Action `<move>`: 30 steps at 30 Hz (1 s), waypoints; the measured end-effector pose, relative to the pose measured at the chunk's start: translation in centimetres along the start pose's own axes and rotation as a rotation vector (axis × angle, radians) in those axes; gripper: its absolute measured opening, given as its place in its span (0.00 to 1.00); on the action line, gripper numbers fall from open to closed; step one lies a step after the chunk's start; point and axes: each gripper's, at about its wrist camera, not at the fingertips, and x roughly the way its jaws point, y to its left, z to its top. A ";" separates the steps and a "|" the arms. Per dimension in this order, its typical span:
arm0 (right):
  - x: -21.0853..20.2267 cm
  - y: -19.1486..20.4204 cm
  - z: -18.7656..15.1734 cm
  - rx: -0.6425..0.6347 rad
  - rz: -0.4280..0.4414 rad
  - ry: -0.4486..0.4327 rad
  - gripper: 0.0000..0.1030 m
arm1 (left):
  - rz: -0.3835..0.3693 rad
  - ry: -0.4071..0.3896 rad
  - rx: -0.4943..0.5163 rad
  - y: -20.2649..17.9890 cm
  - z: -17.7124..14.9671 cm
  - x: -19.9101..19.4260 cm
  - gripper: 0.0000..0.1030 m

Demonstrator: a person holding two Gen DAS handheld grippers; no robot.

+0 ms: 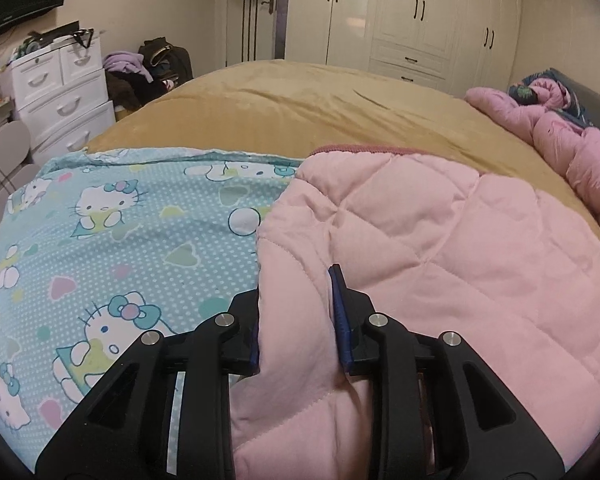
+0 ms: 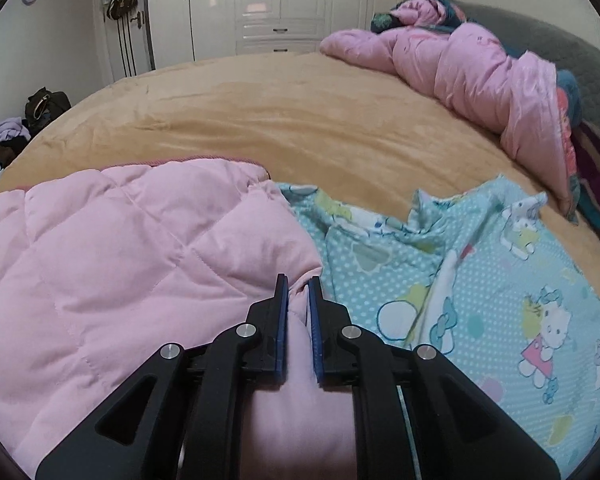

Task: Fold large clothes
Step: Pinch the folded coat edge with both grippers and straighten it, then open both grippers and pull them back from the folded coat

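- Drawer unit (image 1: 60,96), white, stands at the far left of the left wrist view, beside a heap of bags and clothes (image 1: 148,68).
- Cartoon-cat sheet (image 1: 120,232), turquoise with white dots, is spread over the near part of the bed (image 1: 300,108), which has a tan cover.
- Left gripper (image 1: 296,304) is clamped on a thick fold of the pink quilted garment (image 1: 440,248); cloth fills the gap between its blue pads.
- Pink quilted garment (image 2: 120,248) lies on the cartoon-cat sheet (image 2: 500,280), its dark pink hem toward the far side of the bed (image 2: 280,120).
- Right gripper (image 2: 298,284) pinches a narrower fold of the same garment, jaws nearly together.
- Crumpled pink duvet (image 2: 480,72) lies at the far right, near the grey headboard (image 2: 540,28).
- White wardrobe (image 2: 280,4) lines the back wall.
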 end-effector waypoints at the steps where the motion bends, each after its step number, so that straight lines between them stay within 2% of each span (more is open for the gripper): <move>1: 0.1 -0.1 0.0 0.009 0.001 0.003 0.11 | -0.001 0.003 0.000 0.0 -0.1 0.2 0.20; 6: 0.0 0.1 -0.7 0.013 -0.006 -0.001 0.13 | -0.007 0.013 -0.006 0.0 -0.4 0.6 0.21; 12: -1.1 0.4 -1.3 0.004 -0.061 -0.015 0.16 | 0.006 0.006 0.006 -0.3 -0.4 -0.1 0.22; 14: -2.0 -0.1 -1.5 0.030 -0.084 -0.012 0.26 | 0.013 0.010 0.007 -0.3 -0.3 -0.5 0.24; 15: -2.4 -0.6 -1.6 0.051 -0.088 -0.011 0.41 | 0.025 0.010 0.007 -0.3 -0.1 -0.9 0.27; 16: -3.0 -1.3 -1.8 0.086 -0.083 -0.014 0.61 | 0.030 0.010 0.007 -0.4 0.0 -1.2 0.34; 17: -3.5 -1.8 -1.9 0.112 -0.067 -0.018 0.66 | 0.026 0.013 0.003 -0.3 0.2 -1.6 0.41; 18: -4.3 -2.3 -2.0 0.140 -0.043 -0.026 0.68 | 0.025 0.012 -0.003 -0.3 0.3 -2.1 0.55; 20: -6.5 -2.5 -2.4 0.144 0.008 -0.061 0.68 | 0.041 -0.009 -0.012 -0.3 0.7 -3.5 0.59; 22: -9.2 -1.6 -2.8 0.086 0.054 -0.114 0.75 | 0.056 -0.035 -0.017 -0.4 1.1 -5.4 0.70; 24: -11.4 -0.4 -3.3 0.038 0.120 -0.147 0.80 | 0.025 -0.052 -0.023 -0.9 1.2 -7.1 0.74; 30: -15.3 4.1 -5.0 -0.104 0.284 -0.150 0.81 | -0.039 -0.080 0.058 -5.5 0.0 -11.5 0.84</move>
